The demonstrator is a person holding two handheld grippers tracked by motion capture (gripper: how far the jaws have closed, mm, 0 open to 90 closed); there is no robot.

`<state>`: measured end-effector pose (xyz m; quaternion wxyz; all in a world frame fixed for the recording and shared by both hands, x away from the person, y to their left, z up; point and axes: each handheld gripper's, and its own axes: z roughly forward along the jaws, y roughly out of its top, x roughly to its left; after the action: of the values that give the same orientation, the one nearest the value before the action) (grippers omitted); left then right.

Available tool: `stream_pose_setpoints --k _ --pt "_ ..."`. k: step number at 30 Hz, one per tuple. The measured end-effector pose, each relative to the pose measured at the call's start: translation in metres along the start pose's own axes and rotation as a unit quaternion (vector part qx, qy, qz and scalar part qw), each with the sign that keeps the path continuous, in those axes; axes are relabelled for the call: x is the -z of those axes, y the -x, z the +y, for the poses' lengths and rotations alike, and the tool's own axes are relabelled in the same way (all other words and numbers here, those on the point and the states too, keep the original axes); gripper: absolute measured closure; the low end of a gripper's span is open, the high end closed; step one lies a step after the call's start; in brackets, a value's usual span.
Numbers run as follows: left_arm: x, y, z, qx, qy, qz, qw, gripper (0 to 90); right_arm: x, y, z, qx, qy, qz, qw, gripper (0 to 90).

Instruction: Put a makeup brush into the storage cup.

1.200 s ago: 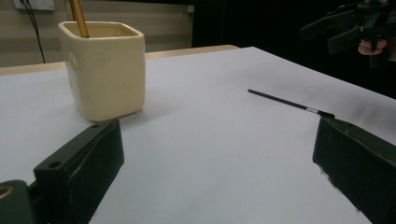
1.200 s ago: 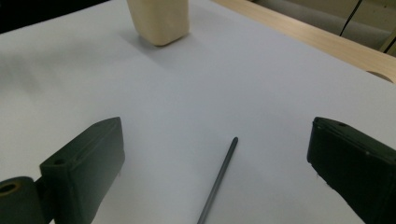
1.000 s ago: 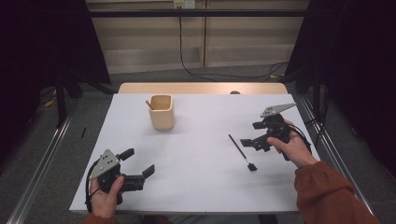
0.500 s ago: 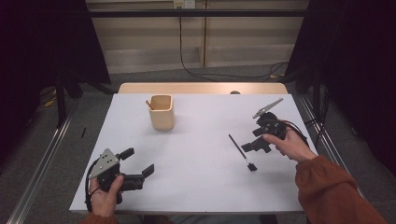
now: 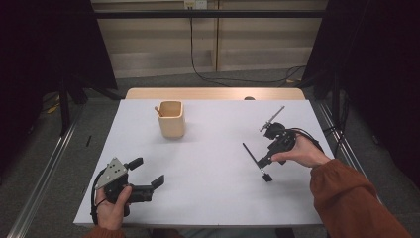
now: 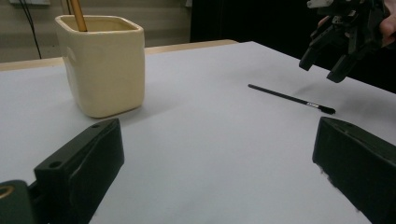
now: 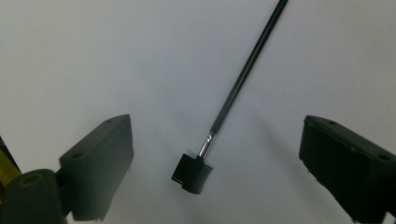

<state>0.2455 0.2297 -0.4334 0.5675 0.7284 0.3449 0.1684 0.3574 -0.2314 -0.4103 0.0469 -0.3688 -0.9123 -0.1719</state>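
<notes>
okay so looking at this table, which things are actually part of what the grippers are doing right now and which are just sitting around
In the job:
- right gripper, jaws open and just been closing, above the brush without touching it
- black brush, flat on the table between those jaws

Just lying about:
- cream cup with a wooden stick in it
- left gripper, open, holding nothing
- white table

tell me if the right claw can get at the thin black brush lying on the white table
Probably yes. The right claw hovers just over the thin black brush, its jaws just closing but wide apart with the brush head between them, and nothing lies between claw and brush on the white table.
</notes>
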Motion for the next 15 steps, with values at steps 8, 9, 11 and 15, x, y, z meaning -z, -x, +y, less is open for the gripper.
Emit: stream_pose_setpoints --k 8,9,11,15 --pt "0.000 -0.001 0.000 -0.003 -0.002 -0.002 1.0000 2.1 -0.007 0.001 0.003 -0.003 -0.016 0.000 0.9999 31.7" --pt "0.000 0.000 0.000 -0.004 -0.003 -0.001 1.0000 2.1 -0.008 0.001 0.003 -0.004 -0.019 -0.002 0.9998 32.4" --pt "0.000 -0.001 0.000 -0.003 -0.004 -0.002 1.0000 2.1 -0.012 0.002 0.004 -0.015 -0.028 -0.002 0.9995 36.8" --pt "0.000 -0.001 0.000 -0.012 -0.008 -0.001 0.9999 2.1 -0.017 0.005 0.005 -0.020 -0.044 -0.009 0.9988 46.8"
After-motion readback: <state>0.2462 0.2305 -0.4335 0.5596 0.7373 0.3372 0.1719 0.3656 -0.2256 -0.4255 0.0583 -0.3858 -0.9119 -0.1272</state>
